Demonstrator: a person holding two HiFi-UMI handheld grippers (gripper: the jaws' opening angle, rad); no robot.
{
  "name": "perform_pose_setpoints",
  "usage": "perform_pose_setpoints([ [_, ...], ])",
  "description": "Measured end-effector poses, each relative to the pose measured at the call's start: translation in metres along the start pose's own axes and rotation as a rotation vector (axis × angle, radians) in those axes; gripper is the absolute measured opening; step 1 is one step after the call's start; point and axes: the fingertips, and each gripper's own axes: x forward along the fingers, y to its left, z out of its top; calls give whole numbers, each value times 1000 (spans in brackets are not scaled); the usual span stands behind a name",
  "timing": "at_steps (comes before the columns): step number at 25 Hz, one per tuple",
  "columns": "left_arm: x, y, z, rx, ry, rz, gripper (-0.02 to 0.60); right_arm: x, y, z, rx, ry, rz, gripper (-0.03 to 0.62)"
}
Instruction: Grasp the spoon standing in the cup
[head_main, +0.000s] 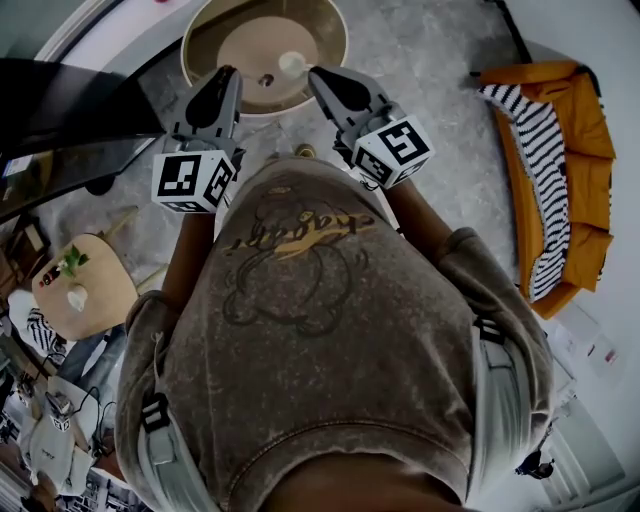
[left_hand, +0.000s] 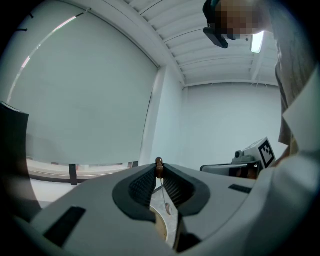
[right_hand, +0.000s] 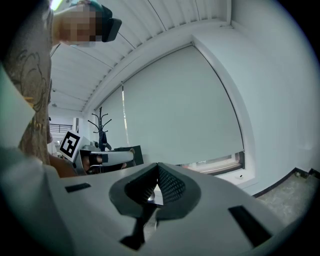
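My left gripper (left_hand: 159, 170) points level, its jaws closed on the brown knob at the top of a thin spoon (left_hand: 167, 207). The spoon hangs down between the jaws, its small oval bowl over the table. In the head view both grippers are held up before the person's chest, the left gripper (head_main: 228, 72) and the right gripper (head_main: 318, 74) over the near rim of a round table (head_main: 330, 40). A small white cup-like thing (head_main: 292, 63) and a small brown thing (head_main: 265, 80) are on it. The right gripper (right_hand: 158, 167) has its tips together; a dark shape shows below them, unclear what.
An orange sofa (head_main: 575, 150) with a striped cloth (head_main: 540, 170) stands at the right. A small wooden side table (head_main: 95, 300) with a plant is at the left, and a dark desk (head_main: 60, 110) behind it. A coat stand (right_hand: 101, 127) rises by the far wall.
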Motion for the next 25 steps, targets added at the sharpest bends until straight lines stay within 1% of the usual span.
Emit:
perform_pose_setpoints([
  [8, -3, 7, 0, -1, 7, 5, 55, 5, -2, 0, -2, 7, 3, 17],
  [12, -5, 13, -2, -15, 9, 5, 55, 9, 1, -3, -3, 13, 7, 17],
  [25, 2, 14, -8, -31, 16, -1, 55, 15, -4, -4, 1, 16, 16, 17],
])
